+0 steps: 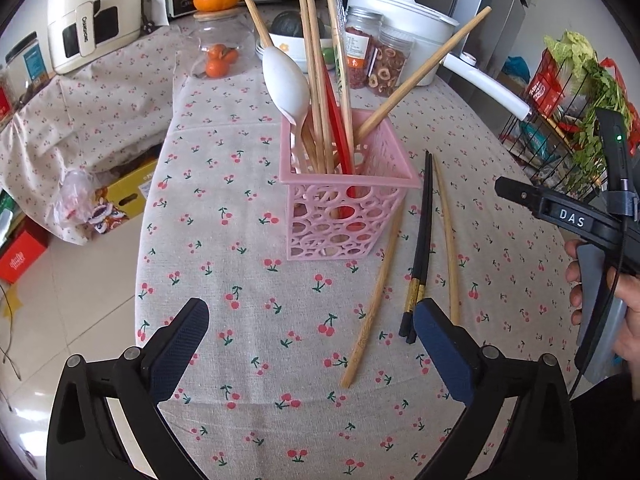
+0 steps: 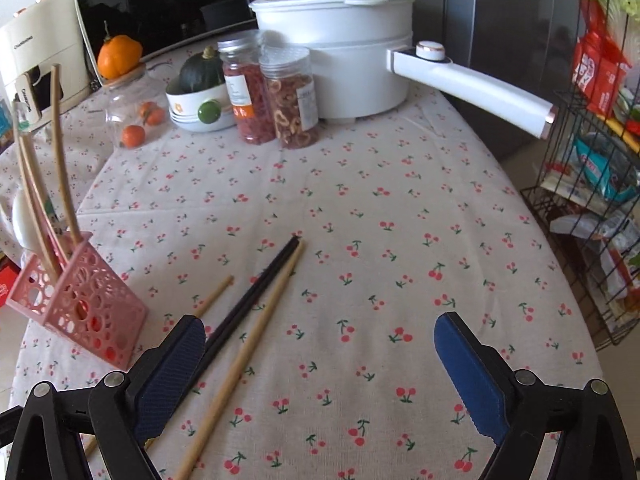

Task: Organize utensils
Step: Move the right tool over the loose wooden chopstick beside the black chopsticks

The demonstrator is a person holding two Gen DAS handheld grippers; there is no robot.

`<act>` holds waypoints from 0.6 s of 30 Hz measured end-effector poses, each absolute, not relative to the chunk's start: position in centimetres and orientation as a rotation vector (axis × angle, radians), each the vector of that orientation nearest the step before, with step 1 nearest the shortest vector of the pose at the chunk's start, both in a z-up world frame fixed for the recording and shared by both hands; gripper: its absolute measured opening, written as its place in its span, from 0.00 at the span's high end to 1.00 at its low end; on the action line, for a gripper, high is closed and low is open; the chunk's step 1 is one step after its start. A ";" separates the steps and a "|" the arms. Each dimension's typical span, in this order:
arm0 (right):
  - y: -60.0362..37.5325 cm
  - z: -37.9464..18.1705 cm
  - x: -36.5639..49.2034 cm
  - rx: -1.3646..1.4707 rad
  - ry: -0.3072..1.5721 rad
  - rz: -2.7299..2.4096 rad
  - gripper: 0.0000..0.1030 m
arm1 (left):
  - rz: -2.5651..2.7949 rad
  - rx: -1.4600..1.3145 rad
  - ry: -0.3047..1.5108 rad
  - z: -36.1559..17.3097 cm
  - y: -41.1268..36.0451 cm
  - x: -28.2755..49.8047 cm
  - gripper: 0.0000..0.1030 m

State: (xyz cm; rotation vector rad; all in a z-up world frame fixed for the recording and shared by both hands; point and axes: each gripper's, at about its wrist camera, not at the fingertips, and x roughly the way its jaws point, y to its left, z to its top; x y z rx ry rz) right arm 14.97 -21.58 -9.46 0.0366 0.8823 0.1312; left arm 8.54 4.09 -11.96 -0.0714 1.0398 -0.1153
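Since four chopsticks lie loose beside the pink basket at mid-frame, both the left gripper and right gripper hover spread wide and empty, probably lining up a pickup.

left gripper: jaws wide, nothing between, angled down
right gripper: jaws wide, empty, angled down
right hand: gripping handle

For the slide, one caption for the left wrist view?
Open left tool above cherry-print tablecloth; pink basket holds utensils, black chopsticks and two wooden ones lie loose.
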 end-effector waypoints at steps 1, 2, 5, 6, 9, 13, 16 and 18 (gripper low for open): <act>-21.5 -10.1 15.4 0.036 0.900 0.131 0.07 | -0.106 -0.077 1.030 -12.0 4.2 8.6 0.00; -21.4 -10.7 15.9 0.036 0.921 0.129 0.07 | -0.103 -0.085 1.020 -12.0 4.3 8.7 0.00; -20.8 -12.4 17.1 0.034 0.973 0.129 0.07 | -0.111 -0.113 1.000 -12.0 4.4 8.9 0.00; -20.7 -12.8 17.5 0.030 0.987 0.135 0.07 | -0.114 -0.116 0.995 -12.0 4.4 8.9 0.00; -20.1 -14.2 18.3 0.000 1.021 0.124 0.07 | -0.125 -0.108 0.997 -12.0 4.1 9.1 0.00; -19.6 -15.9 19.4 -0.048 1.065 0.081 0.07 | -0.136 -0.104 0.990 -11.9 3.8 8.9 0.00; -19.7 -17.1 19.9 -0.037 1.111 0.064 0.01 | -0.145 -0.109 0.994 -11.8 3.7 8.8 0.00; -20.4 -17.6 20.2 0.046 1.145 0.062 0.01 | -0.150 -0.114 1.001 -11.9 3.7 8.6 0.00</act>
